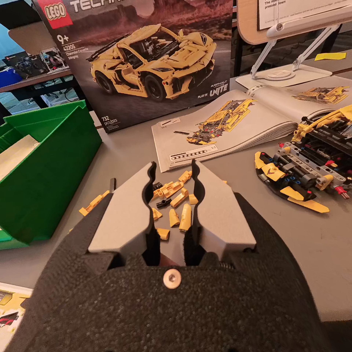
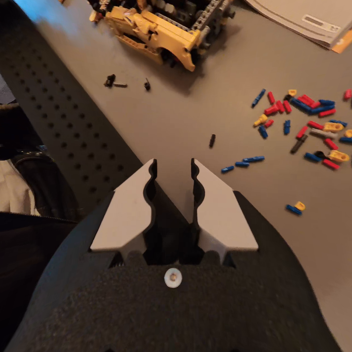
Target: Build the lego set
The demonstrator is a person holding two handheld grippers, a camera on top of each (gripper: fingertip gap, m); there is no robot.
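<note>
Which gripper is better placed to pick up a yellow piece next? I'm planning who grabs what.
Probably the left. The left gripper is open right over the loose yellow pieces. The right gripper, also open, faces bare table, with the colored pins off to its side.

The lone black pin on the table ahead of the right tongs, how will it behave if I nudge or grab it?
The black pin looks round and tiny, so it would probably roll when nudged. It seems light and stiff, and it may slip between the open right tongs.
</note>
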